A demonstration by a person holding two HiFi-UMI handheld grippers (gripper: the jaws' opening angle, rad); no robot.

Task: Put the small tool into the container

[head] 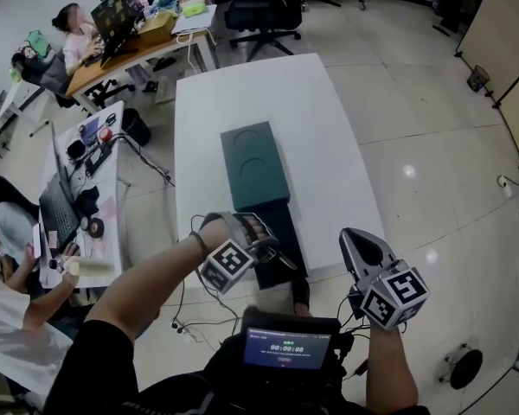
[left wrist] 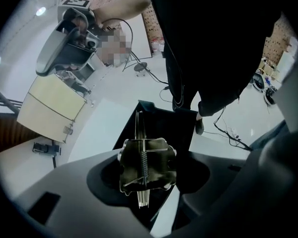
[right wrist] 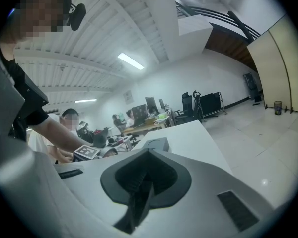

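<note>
The left gripper (left wrist: 146, 175) has its jaws spread wide, but they are not empty. They squeeze the small tool (left wrist: 139, 157) between them. The tool is a little metal thing with a spring down its middle, and it fills the whole gap between the jaws.

Right under the tool, just past the jaw tips, is the container (left wrist: 166, 125). It is a black box with its top open. I cannot tell if the tool touches the box or hangs a bit above it. In the head view the same gripper hangs over the near end of the black box.

A little farther away from the left gripper lies a dark green box (head: 258, 162). It touches the far end of the black one. It may be the lid, but I cannot be sure. Both sit on a white table (head: 242, 93).

Off to the side of the left gripper is the right gripper (head: 361, 247). Its jaws are pressed together with nothing in them. It points away from the boxes and does not help.

I think the hard part is done: the tool is picked up and brought to the box. What is left is to lower it in and let go.
</note>
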